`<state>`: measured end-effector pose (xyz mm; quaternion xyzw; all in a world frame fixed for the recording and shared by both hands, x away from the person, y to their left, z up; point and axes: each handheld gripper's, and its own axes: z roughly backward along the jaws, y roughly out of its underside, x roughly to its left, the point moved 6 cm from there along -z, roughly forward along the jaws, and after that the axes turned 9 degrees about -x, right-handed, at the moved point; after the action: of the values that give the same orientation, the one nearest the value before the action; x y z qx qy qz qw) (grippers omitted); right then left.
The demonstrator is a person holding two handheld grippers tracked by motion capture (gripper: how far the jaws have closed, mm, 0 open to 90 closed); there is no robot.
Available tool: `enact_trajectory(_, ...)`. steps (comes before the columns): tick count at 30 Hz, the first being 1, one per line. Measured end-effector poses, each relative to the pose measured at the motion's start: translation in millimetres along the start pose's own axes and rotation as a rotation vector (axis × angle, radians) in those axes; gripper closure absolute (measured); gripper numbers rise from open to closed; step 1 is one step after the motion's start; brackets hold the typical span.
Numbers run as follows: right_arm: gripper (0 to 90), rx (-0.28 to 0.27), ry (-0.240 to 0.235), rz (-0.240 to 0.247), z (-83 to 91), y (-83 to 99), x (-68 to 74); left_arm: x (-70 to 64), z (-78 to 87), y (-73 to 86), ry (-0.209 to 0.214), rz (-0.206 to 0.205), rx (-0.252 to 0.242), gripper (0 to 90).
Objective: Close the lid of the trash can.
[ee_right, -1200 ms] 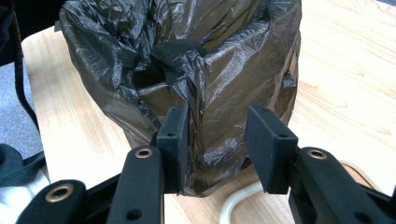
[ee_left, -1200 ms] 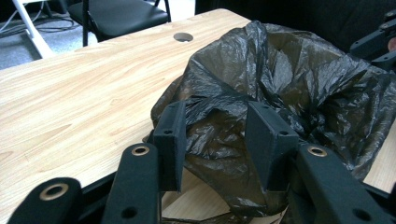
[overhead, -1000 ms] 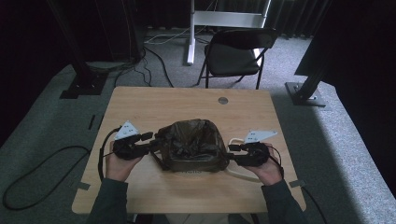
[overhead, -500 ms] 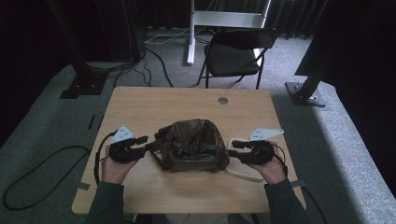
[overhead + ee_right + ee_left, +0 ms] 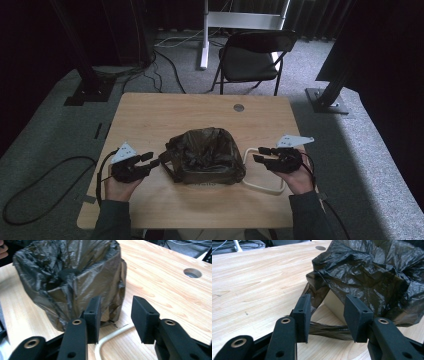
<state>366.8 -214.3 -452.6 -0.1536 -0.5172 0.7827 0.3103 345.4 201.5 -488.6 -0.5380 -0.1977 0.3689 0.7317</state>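
Behind the wooden table stands a dark folding chair on grey carpet. Near the front edge of the table sits a small bin lined with a black plastic bag, between the two grippers. The left gripper is just beside the bag's left side, jaws released, and a twisted strip of the bag lies between them, perhaps not touching. The right gripper is also released, above a cream loop beside the bag.

The black bag hides all but a pale corner of the bin; its contents are untellable.
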Motion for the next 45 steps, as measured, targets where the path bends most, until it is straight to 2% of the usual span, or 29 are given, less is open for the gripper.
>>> enact_trajectory(3,66.5,0.018,0.017,0.003,0.7,3.6,-8.2,-3.6,-2.3,8.0,0.015,-0.004,0.016,57.9)
enact_trajectory(6,67.8,0.022,0.042,-0.021,1.5,9.0,-20.6,-1.7,-3.7,14.2,0.007,-0.001,0.03,57.9)
enact_trajectory(11,68.0,0.034,0.076,-0.042,0.6,16.5,-32.5,3.4,-4.6,25.9,-0.007,0.026,0.031,57.9)
enact_trajectory(14,64.5,0.043,0.123,-0.036,-1.4,20.1,-40.8,4.7,-6.3,31.1,-0.006,0.028,0.049,57.7)
enact_trajectory(15,64.5,0.043,0.123,-0.036,-1.4,20.1,-40.8,6.3,-7.4,33.6,-0.002,0.03,0.052,57.7)
enact_trajectory(16,62.4,0.055,0.17,-0.027,-4.2,25.1,-50.3,7.9,-8.6,35.8,-0.002,0.031,0.058,57.4)
enact_trajectory(17,62.4,0.055,0.17,-0.027,-4.2,25.1,-50.3,7.9,-8.6,35.8,-0.002,0.031,0.058,57.2)
enact_trajectory(18,62.0,0.073,0.201,-0.041,-7.5,32.2,-60.5,9.1,-9.4,36.5,-0.009,0.028,0.057,57.1)
enact_trajectory(19,62.0,0.073,0.201,-0.041,-7.5,32.2,-60.5,9.1,-9.4,36.5,-0.009,0.028,0.057,57.1)
enact_trajectory(20,62.0,0.098,0.226,-0.051,-10.9,40.7,-70.5,10.4,-9.9,36.9,-0.017,0.029,0.054,57.1)
enact_trajectory(21,62.0,0.098,0.226,-0.051,-10.9,40.7,-70.5,10.4,-9.9,36.9,-0.017,0.029,0.054,57.1)
enact_trajectory(23,62.1,0.118,0.239,-0.078,-16.0,53.3,-81.1,11.5,-11.0,38.1,-0.018,0.034,0.057,57.1)
enact_trajectory(27,62.5,0.149,0.258,-0.09,-20.2,64.5,-89.7,12.0,-12.6,39.9,-0.013,0.042,0.064,57.0)
enact_trajectory(28,63.1,0.163,0.276,-0.1,-21.1,70.2,-95.6,11.9,-12.8,39.7,-0.012,0.041,0.062,57.0)
enact_trajectory(31,63.2,0.182,0.289,-0.103,-21.3,75.5,-101.8,12.2,-12.9,39.9,-0.012,0.046,0.061,57.0)
enact_trajectory(32,63.1,0.206,0.308,-0.098,-20.9,80.2,-108.2,12.8,-13.0,40.4,-0.014,0.046,0.064,57.0)
enact_trajectory(34,63.1,0.213,0.307,-0.106,-20.6,84.3,-112.9,12.7,-13.4,40.6,-0.008,0.048,0.062,56.7)
enact_trajectory(39,63.0,0.229,0.327,-0.119,-19.7,97.0,-122.0,12.0,-14.6,41.0,-0.004,0.047,0.064,56.5)
enact_trajectory(40,63.0,0.243,0.338,-0.134,-18.9,103.9,-125.8,12.0,-14.9,41.4,-0.004,0.045,0.068,56.6)
enact_trajectory(45,63.4,0.256,0.346,-0.143,-17.5,110.9,-128.4,11.8,-16.1,42.2,-0.004,0.047,0.074,56.5)
